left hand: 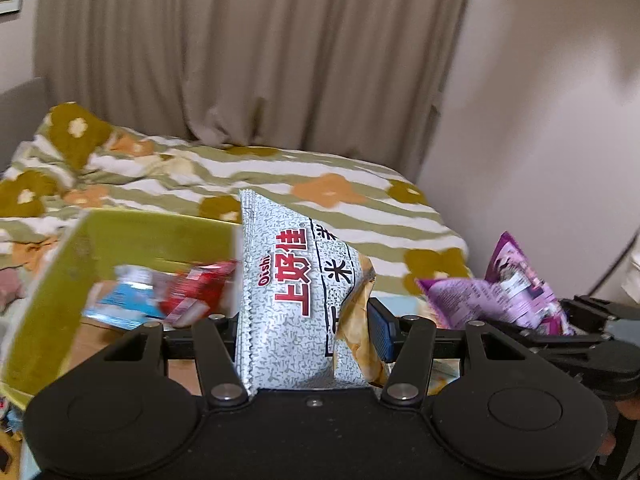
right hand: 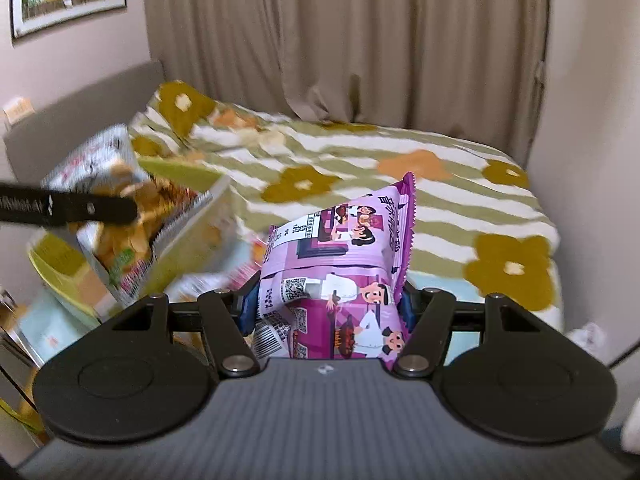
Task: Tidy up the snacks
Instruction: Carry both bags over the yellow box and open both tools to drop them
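The left hand-held gripper (left hand: 308, 320) clenches a grey-white Oishi snack bag (left hand: 288, 300), lifted beside a yellow-green box (left hand: 60, 292) holding blurred packets. The right hand-held gripper (right hand: 326, 304) grasps a purple snack bag (right hand: 340, 280) above the flowered bed (right hand: 460, 200).
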